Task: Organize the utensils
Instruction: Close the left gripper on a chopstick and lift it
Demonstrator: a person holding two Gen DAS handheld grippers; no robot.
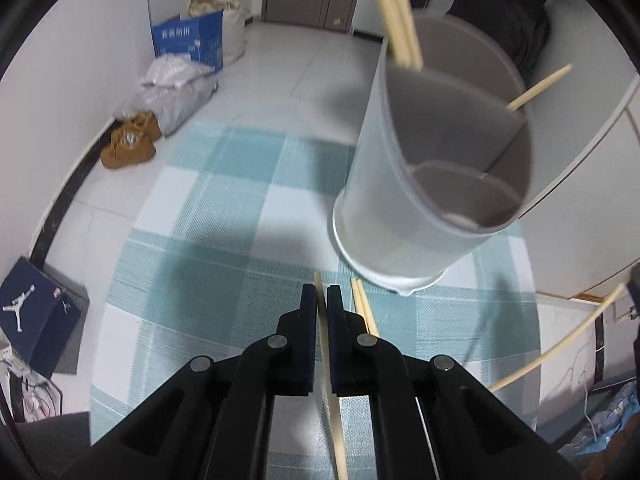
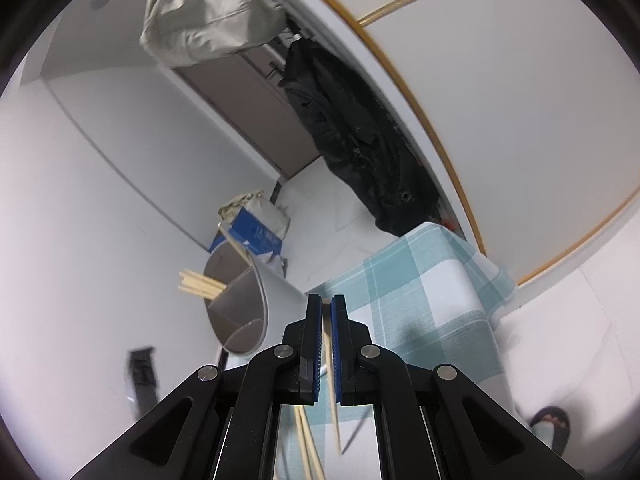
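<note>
In the left wrist view my left gripper (image 1: 321, 292) is shut on one pale wooden chopstick (image 1: 332, 400), which runs lengthwise between its jaws above the checked cloth. Two more chopsticks (image 1: 363, 306) lie on the cloth just right of the fingers. The grey divided utensil holder (image 1: 400, 184) stands ahead and to the right, with several chopsticks (image 1: 396, 20) in its far compartment and a single one (image 1: 540, 88) in another. My right gripper (image 2: 327, 300) is shut on another chopstick (image 2: 335, 416). The holder (image 2: 276, 300) sits just ahead and left of it.
The teal and white checked cloth (image 1: 224, 208) covers the table. On the floor to the left are brown shoes (image 1: 130, 142), a blue bag (image 1: 188, 40) and a dark shoe box (image 1: 36, 320). A black jacket (image 2: 352, 136) hangs behind the table.
</note>
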